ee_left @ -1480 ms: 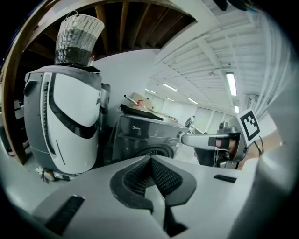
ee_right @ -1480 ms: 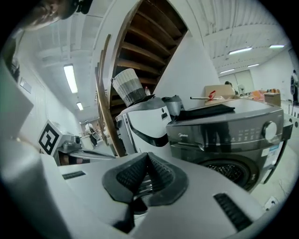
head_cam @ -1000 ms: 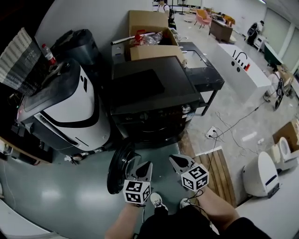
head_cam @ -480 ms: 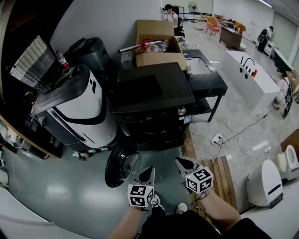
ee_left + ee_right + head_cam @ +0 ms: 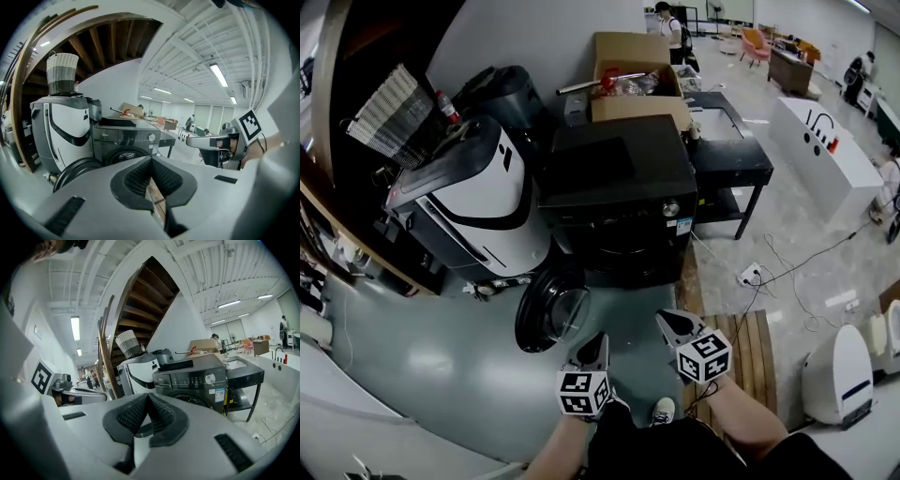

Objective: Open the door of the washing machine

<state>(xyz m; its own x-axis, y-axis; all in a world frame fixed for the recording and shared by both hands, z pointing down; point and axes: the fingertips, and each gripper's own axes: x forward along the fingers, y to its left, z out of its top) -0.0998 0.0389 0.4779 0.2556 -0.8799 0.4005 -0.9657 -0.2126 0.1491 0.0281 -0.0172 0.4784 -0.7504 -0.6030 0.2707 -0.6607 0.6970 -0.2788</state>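
The dark washing machine (image 5: 623, 192) stands ahead, its round door (image 5: 549, 309) swung open to the left with the drum opening (image 5: 630, 272) exposed. It also shows in the left gripper view as the washing machine (image 5: 124, 138) with the door (image 5: 77, 169) at its left, and in the right gripper view as the washing machine (image 5: 194, 378). My left gripper (image 5: 594, 342) is shut and empty, held in the air well back from the door. My right gripper (image 5: 670, 322) is shut and empty beside it.
A white and black appliance (image 5: 473, 202) stands left of the washer, with a wicker basket (image 5: 389, 103) above. A cardboard box (image 5: 637, 80) sits behind the washer, a black table (image 5: 731, 159) to its right. Wooden planks (image 5: 741, 337) and cables (image 5: 787, 272) lie on the floor at right.
Both grippers have drawn back from the washing machine and stayed shut. The open door now lies farther ahead of them, and the view has shifted backward.
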